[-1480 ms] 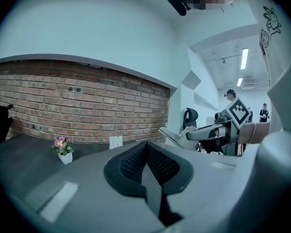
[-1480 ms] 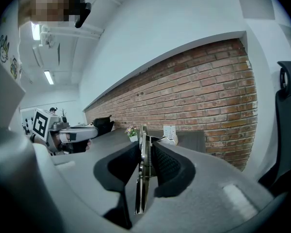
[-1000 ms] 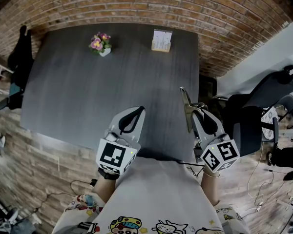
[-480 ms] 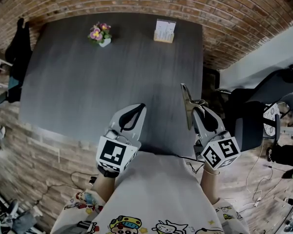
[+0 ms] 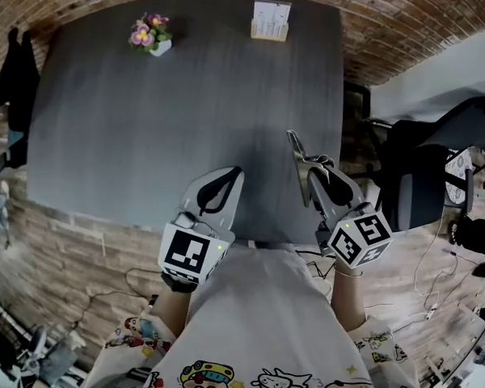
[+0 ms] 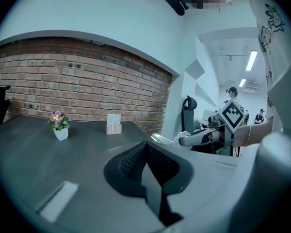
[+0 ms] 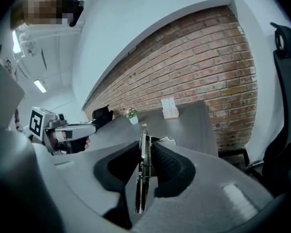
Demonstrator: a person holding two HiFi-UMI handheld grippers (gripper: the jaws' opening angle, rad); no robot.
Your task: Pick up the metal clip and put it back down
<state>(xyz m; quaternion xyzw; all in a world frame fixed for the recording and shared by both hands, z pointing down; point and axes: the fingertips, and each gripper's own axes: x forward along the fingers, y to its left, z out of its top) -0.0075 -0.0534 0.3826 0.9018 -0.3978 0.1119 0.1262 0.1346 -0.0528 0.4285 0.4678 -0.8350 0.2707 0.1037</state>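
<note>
The metal clip is a long silvery clip held on edge above the near right part of the dark table. My right gripper is shut on the clip, whose long end sticks out ahead of the fingers. In the right gripper view the clip stands upright between the pads, pressed from both sides by the right gripper. My left gripper hovers beside it over the table's near edge, shut and holding nothing. Its black pads meet in the left gripper view, where the clip shows at the right.
A small pot of flowers and a white card holder stand at the table's far edge, by the brick wall. A black office chair is off the table's right side. Dark clothing hangs at the left.
Both grippers have sunk lower over the table's near edge, the right one still carrying the clip. The head view has tipped, so the far objects sit higher in the picture.
</note>
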